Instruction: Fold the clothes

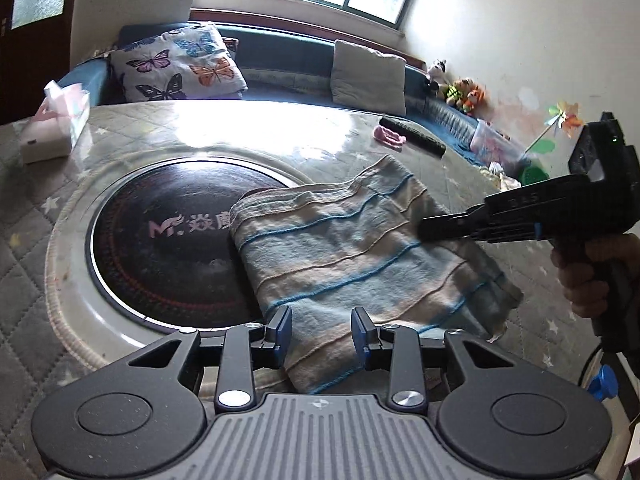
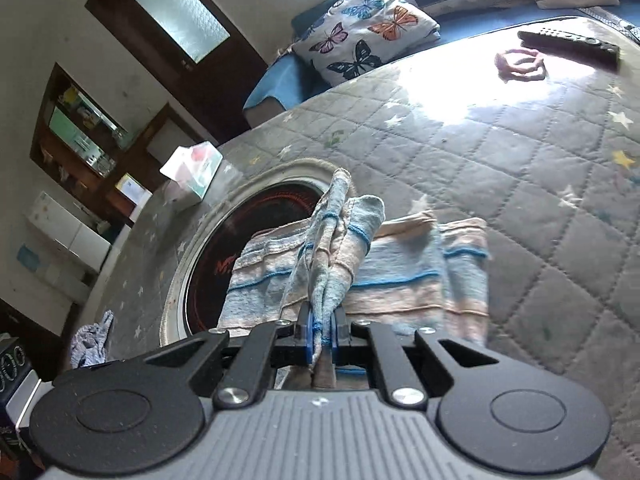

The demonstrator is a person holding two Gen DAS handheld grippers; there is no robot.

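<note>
Left wrist view: one striped towel [image 1: 360,256], left hand-held gripper [image 1: 322,334] wide apart, right hand-held gripper [image 2: 320,332] pinching its edge.

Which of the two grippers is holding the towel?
The right gripper: its jaws are shut on a bunched fold of the striped towel. The left gripper stands open over the towel's near edge, gripping nothing.

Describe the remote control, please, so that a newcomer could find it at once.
Start at the quilted table and look to its far edge, near the blue sofa. The remote control lies there, long, flat and black. The pink hair tie beside it is small, soft and looped.
</note>
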